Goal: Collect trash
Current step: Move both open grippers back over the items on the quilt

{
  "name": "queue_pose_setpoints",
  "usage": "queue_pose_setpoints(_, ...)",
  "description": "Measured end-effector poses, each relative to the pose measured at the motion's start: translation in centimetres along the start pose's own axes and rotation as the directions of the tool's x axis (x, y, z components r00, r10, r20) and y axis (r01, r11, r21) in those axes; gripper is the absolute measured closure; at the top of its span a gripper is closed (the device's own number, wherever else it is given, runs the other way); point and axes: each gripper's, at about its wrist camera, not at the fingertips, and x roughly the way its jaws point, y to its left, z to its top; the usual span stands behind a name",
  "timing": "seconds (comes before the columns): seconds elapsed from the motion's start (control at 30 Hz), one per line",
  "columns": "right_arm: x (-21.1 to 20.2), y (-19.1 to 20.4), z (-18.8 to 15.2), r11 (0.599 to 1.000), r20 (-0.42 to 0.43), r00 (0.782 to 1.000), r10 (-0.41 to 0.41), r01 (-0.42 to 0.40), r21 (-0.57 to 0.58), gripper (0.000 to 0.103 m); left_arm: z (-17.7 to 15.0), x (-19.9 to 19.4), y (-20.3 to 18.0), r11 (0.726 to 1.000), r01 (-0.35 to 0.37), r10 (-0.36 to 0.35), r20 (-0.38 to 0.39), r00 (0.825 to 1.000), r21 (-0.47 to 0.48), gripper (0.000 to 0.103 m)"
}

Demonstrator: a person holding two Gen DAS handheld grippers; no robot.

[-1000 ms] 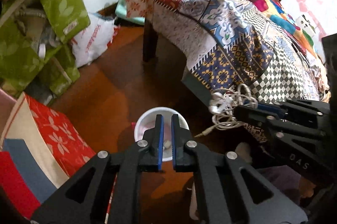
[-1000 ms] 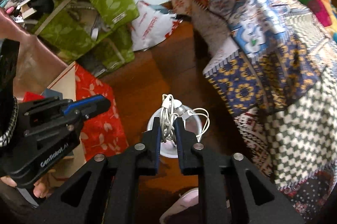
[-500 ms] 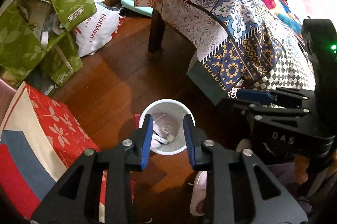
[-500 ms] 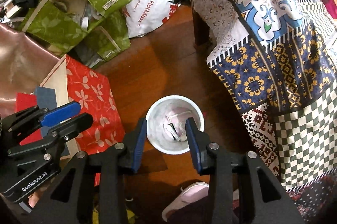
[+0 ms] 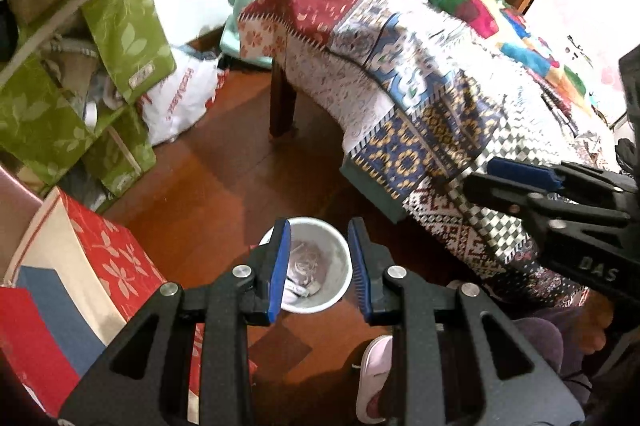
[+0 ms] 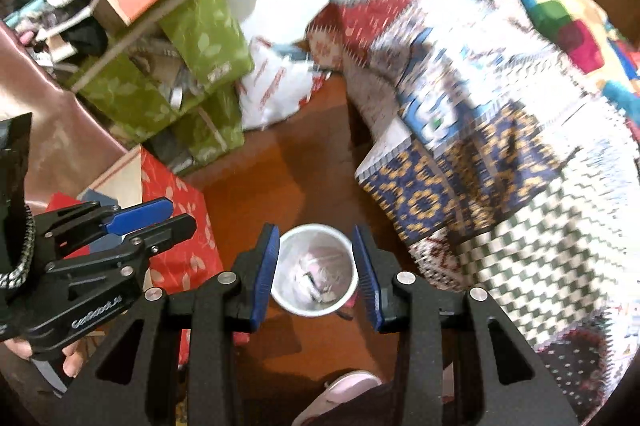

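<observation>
A white trash bin [image 5: 334, 254] stands on the wooden floor beside the bed, with crumpled trash and white cable inside [image 5: 304, 266]. It also shows in the right wrist view [image 6: 344, 246]. My left gripper [image 5: 318, 266] is open and empty, high above the bin. My right gripper [image 6: 316, 274] is open and empty, also above the bin. The right gripper shows from the side in the left wrist view [image 5: 516, 174], and the left gripper in the right wrist view [image 6: 156, 216].
A bed with a patchwork quilt [image 5: 420, 86] fills the right. Green fabric boxes [image 5: 80, 98], a white plastic bag [image 5: 180, 102] and a red flowered box [image 5: 100, 266] crowd the left. A pink slipper [image 5: 374, 374] lies on the floor near the bin.
The right gripper opened and dropped the white cable bundle into the bin. The left gripper opened too. Both rose away from the bin.
</observation>
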Motion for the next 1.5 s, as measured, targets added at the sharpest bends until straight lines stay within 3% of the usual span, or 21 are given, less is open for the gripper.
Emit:
queue_pose_setpoints(0.17,-5.3,-1.8,-0.3,0.999,0.116,0.993,-0.034,0.032,0.02,0.068,1.2,-2.5,-2.9,0.999,0.011,-0.014,0.07,0.997,0.038,0.068)
queue_pose_setpoints(0.33,-10.2,-4.9,-1.0,0.994,0.218,0.971,-0.098,0.086,0.062,0.068,2.9,-4.3,-7.2,0.996,0.042,-0.052,0.132,0.99,0.083,0.064)
queue_pose_setpoints(0.7,-17.3,-14.6,-4.4,0.953,0.299,0.912,-0.279,0.226,0.202,0.068,6.7,-4.6,-18.8,0.972,0.119,-0.157,0.185,0.97,0.2,0.055)
queue_pose_setpoints(1.0,-20.9,-24.2,-8.1,0.883,0.274,0.866,-0.418,0.315,0.349,0.068,9.0,-0.9,-30.3,0.93,0.178,-0.229,0.128,0.965,0.323,0.055)
queue_pose_setpoints(1.3,-22.8,-33.5,-11.7,0.797,0.232,0.826,-0.514,0.36,0.484,0.068,10.5,5.8,-42.0,0.876,0.261,-0.294,0.019,0.956,0.406,0.055)
queue_pose_setpoints(1.5,-22.0,-38.6,-13.3,0.762,0.191,0.827,-0.528,0.362,0.537,0.068,11.1,12.1,-48.9,0.846,0.312,-0.312,-0.073,0.947,0.433,0.055)
